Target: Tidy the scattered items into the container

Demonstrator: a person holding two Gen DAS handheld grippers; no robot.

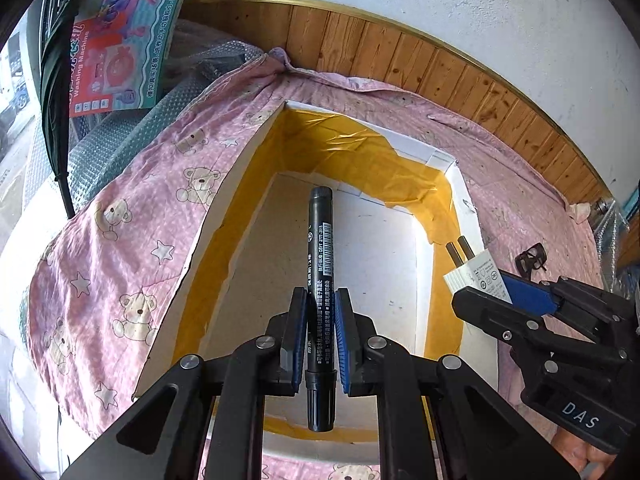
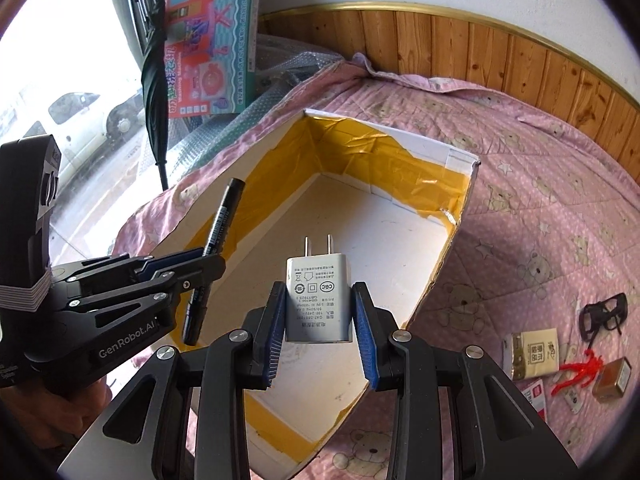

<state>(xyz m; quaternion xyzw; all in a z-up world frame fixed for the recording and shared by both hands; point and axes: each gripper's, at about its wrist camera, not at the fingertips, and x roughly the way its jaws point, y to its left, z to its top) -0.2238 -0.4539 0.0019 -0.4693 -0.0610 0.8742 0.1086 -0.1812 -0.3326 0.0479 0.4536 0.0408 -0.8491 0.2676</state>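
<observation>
Box (image 2: 460, 162) empty so far. We hold marker (image 1: 320, 264) in L gripper (image 1: 320, 336), charger (image 2: 318, 300) in R gripper (image 2: 318, 332), both clamped, over box. Clip (image 2: 604, 314), packet (image 2: 534, 354), red toy (image 2: 578, 372) left on bedspread (image 2: 540, 200), right edge.

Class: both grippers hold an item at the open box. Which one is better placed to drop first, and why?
Left, probably. The left gripper holds the black marker squarely over the box floor. The right gripper holds the white charger nearer the box's right wall.
</observation>
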